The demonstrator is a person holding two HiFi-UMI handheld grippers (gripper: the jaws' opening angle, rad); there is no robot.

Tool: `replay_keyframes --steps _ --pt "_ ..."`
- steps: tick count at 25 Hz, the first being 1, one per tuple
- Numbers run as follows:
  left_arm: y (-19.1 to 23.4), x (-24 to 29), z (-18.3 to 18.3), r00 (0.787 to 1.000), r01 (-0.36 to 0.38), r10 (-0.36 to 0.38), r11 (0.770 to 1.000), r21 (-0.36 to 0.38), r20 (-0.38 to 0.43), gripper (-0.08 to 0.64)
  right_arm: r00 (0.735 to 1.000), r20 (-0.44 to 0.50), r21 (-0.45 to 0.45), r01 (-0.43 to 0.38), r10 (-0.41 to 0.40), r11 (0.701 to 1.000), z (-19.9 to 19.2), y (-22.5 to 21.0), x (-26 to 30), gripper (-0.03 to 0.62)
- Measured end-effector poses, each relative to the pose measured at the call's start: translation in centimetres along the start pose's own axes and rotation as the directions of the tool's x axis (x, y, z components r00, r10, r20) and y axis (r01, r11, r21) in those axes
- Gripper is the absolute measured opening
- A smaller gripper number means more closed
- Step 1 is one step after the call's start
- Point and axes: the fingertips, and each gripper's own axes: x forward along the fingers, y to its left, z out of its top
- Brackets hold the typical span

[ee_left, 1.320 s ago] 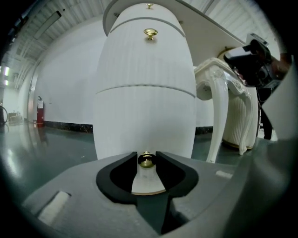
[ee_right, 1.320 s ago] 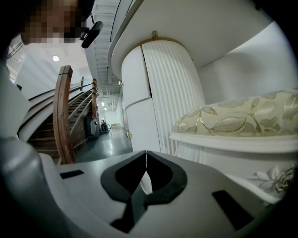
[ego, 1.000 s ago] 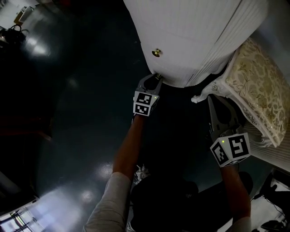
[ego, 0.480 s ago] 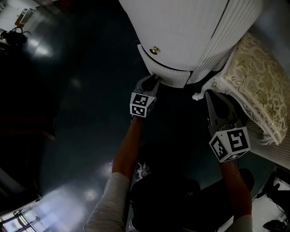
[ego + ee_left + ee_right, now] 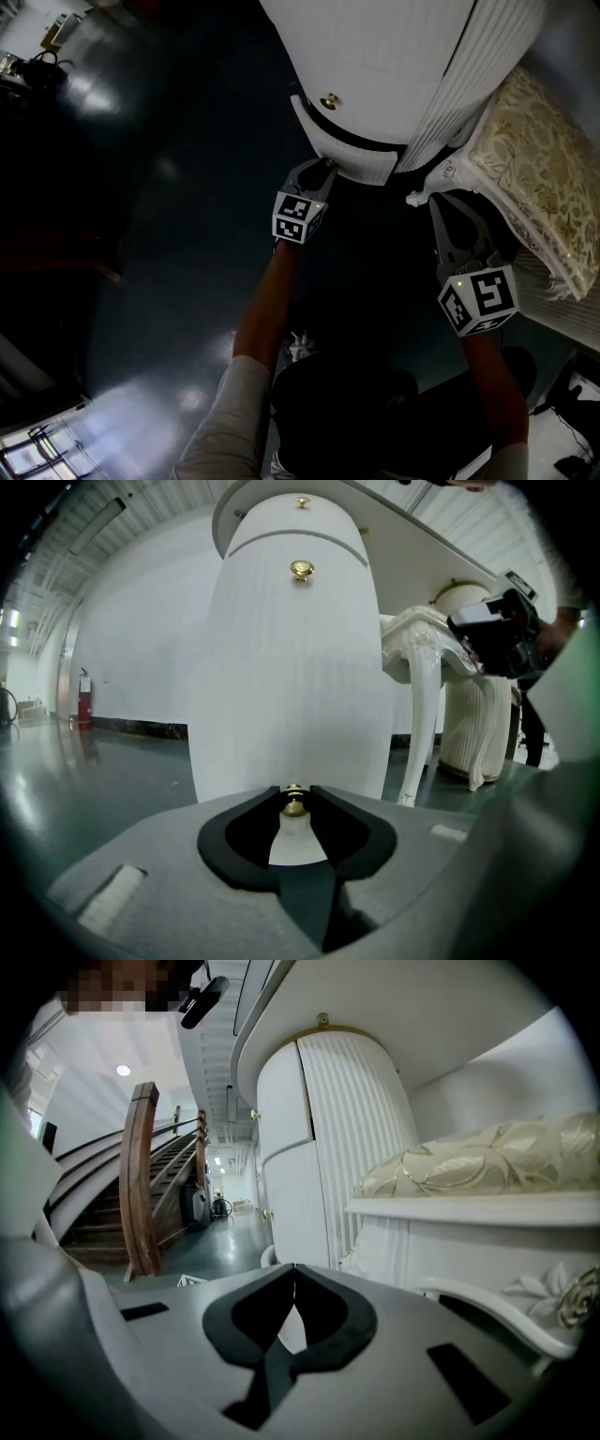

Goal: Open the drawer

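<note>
Drawer (image 5: pixel 349 157) further out, its knob (image 5: pixel 294 806) between left gripper (image 5: pixel 294 790) tips

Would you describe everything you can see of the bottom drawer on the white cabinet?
The bottom drawer is white, with a curved, finely ribbed front and a small brass knob. It stands slightly pulled out, with a dark gap showing above it. The left gripper has its jaws closed on the knob.

The drawer (image 5: pixel 352 161) sits lowest in the cabinet (image 5: pixel 375 56), its knob (image 5: pixel 294 805) between the left gripper's (image 5: pixel 294 791) fingers (image 5: pixel 242 832).
</note>
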Motion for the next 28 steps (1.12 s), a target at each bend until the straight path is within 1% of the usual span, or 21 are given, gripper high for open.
replay_keyframes --steps 5,9,13,18,21,25,28 --pt "-0.1 -1.2 -0.7 1.000 -0.006 0.006 1.000 -0.019 0.003 0.106 0.999 0.036 -0.055 -0.036 0.038 0.998 1.4 0.4 -0.3 0.015" --pt "-0.4 -2.1 -1.1 0.999 -0.012 0.012 1.000 0.004 -0.033 0.106 0.998 0.042 -0.034 -0.041 0.042 0.999 1.7 0.1 0.2 0.015" --pt "-0.5 -3.5 -1.8 0.998 -0.028 0.028 1.000 -0.003 -0.048 0.106 0.997 0.037 -0.056 -0.072 0.074 0.996 2.0 1.3 0.5 0.015" --pt "-0.6 -4.8 -2.3 0.998 -0.038 0.037 0.999 -0.019 -0.053 0.106 0.995 0.034 -0.068 -0.095 0.098 0.993 2.3 2.3 0.8 0.015" --pt "-0.5 -5.4 -2.6 0.997 -0.043 0.042 0.999 -0.016 -0.057 0.106 0.994 0.035 -0.066 -0.103 0.106 0.992 2.2 2.6 1.1 0.015" --pt "-0.4 -6.6 -3.5 0.997 -0.058 0.055 0.997 -0.057 -0.052 0.106 0.992 0.019 -0.072 -0.122 0.124 0.990 1.7 3.2 1.7 0.015" --pt "-0.4 -7.1 -3.3 0.997 -0.064 0.062 0.996 -0.057 -0.037 0.106 0.992 0.009 -0.061 -0.126 0.126 0.990 1.4 3.1 2.0 0.015"
